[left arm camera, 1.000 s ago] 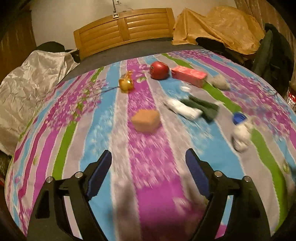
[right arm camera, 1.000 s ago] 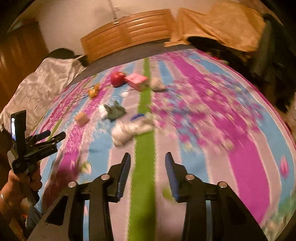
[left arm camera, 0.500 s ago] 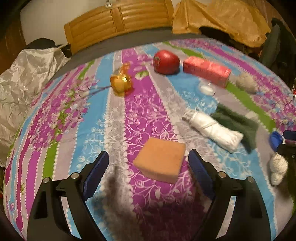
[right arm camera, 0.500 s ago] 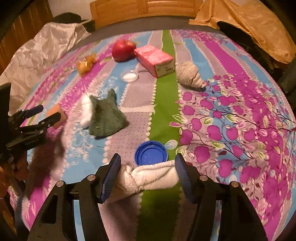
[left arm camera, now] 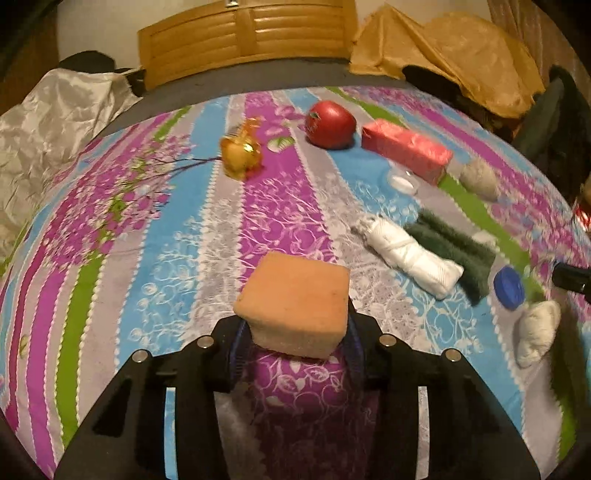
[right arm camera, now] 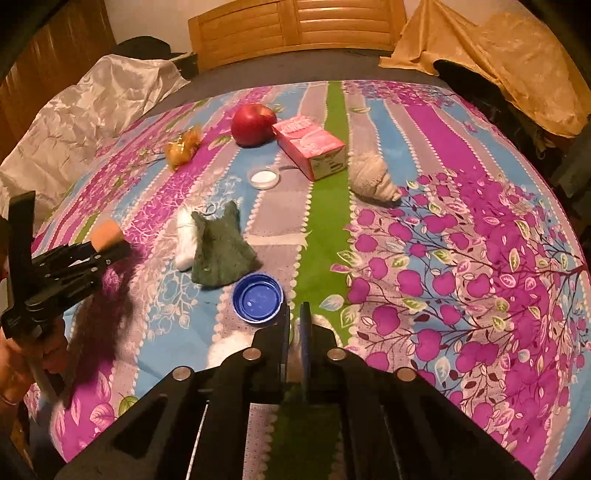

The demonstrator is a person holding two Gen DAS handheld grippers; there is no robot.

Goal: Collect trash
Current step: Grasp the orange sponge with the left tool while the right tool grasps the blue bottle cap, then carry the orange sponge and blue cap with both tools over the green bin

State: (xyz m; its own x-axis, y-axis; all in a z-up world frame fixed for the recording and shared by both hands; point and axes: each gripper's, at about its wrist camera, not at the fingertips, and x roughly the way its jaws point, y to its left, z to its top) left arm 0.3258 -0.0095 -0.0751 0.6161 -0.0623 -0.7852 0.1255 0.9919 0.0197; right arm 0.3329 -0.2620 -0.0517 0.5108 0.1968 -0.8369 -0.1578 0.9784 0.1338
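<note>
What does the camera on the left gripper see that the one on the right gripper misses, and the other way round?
Only the left view shows the left gripper closing on the orange sponge from close up. Only the right view shows the person's hand holding that gripper, and the right gripper pinching a white cloth. Both show the red apple, pink carton and blue cap.

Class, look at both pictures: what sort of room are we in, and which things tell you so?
Most likely a bedroom. The objects lie on a bed under a striped floral sheet, a wooden headboard stands behind it against the wall, and loose bedding is bunched at the side.
</note>
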